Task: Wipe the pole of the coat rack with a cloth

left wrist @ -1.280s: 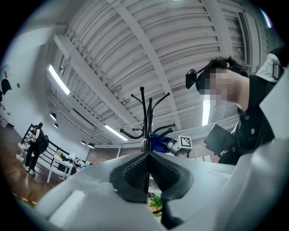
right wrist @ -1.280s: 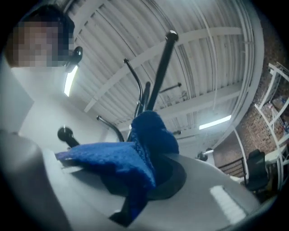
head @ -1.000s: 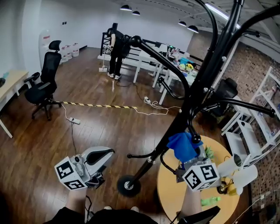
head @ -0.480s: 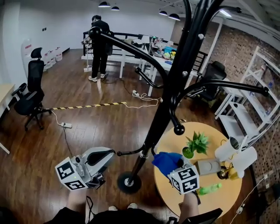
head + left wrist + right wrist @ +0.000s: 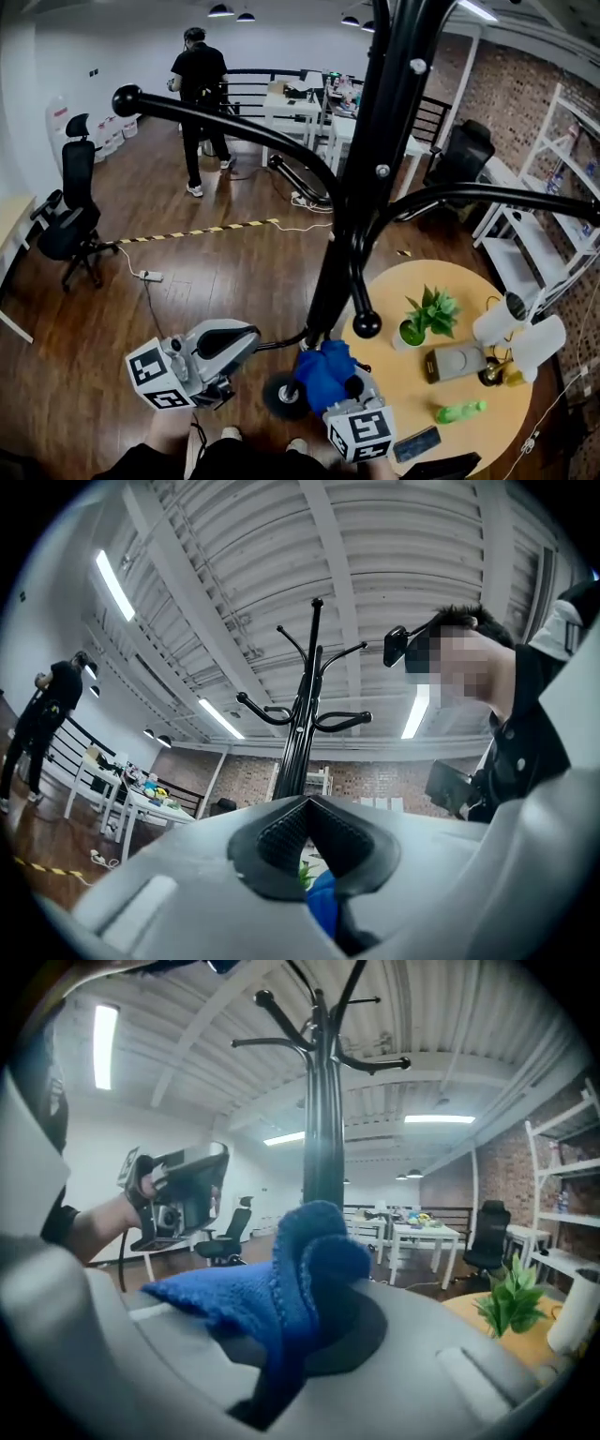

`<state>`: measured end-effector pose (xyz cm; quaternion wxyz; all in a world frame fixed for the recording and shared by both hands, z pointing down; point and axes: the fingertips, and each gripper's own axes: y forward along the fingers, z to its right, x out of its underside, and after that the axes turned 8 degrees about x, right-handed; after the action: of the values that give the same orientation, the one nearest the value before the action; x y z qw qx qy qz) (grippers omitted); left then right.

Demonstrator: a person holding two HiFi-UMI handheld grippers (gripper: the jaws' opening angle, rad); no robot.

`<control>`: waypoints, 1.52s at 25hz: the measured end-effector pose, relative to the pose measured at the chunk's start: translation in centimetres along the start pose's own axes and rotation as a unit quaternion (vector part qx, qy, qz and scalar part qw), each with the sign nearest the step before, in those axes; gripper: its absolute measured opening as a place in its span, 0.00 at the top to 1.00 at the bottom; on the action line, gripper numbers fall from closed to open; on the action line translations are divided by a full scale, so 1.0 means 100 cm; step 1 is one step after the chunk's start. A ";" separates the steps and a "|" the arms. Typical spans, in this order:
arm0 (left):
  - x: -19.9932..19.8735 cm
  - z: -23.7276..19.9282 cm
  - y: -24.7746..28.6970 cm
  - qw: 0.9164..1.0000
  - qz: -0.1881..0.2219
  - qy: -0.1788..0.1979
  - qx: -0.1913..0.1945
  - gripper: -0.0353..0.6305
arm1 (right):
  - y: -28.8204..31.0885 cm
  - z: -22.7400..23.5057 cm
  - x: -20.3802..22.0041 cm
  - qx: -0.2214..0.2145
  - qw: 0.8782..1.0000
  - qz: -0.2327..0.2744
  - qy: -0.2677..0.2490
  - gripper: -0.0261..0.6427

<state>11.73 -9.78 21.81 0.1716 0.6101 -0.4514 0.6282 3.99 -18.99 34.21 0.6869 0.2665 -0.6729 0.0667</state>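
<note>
Office, one pole [image 5: 342,253], right gripper [image 5: 336,392] pinching one cloth [image 5: 319,367] (blue), left gripper [image 5: 307,808] seemingly closed

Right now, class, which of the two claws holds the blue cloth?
The right claw: the blue cloth is bunched between its jaws, while the left claw is shut on nothing.

The coat rack pole [image 5: 361,187] looks like glossy black painted metal. The cloth [image 5: 323,373] is nubby, matt blue fabric. The floor [image 5: 216,272] is shiny dark wood and the round bench [image 5: 422,281] matt pale wood. The left gripper [image 5: 307,803] is smooth light plastic with ribbed black pads [image 5: 281,832].
</note>
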 end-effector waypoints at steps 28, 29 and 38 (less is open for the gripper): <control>-0.006 -0.057 -0.043 0.967 -0.053 -0.100 0.229 0.94 | 0.061 0.018 0.041 0.286 0.933 0.050 0.211 0.93; -0.007 -0.058 -0.043 0.968 -0.050 -0.098 0.226 0.94 | 0.058 0.017 0.031 0.282 0.934 0.067 0.210 0.93; -0.025 -0.060 -0.042 0.972 -0.027 -0.072 0.220 0.94 | 0.012 0.025 -0.126 0.268 0.922 0.240 0.144 0.93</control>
<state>11.76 -2.09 21.89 0.0168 0.6887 -0.2963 0.6616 0.14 -15.70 22.30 0.6427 0.2588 -0.5678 0.4445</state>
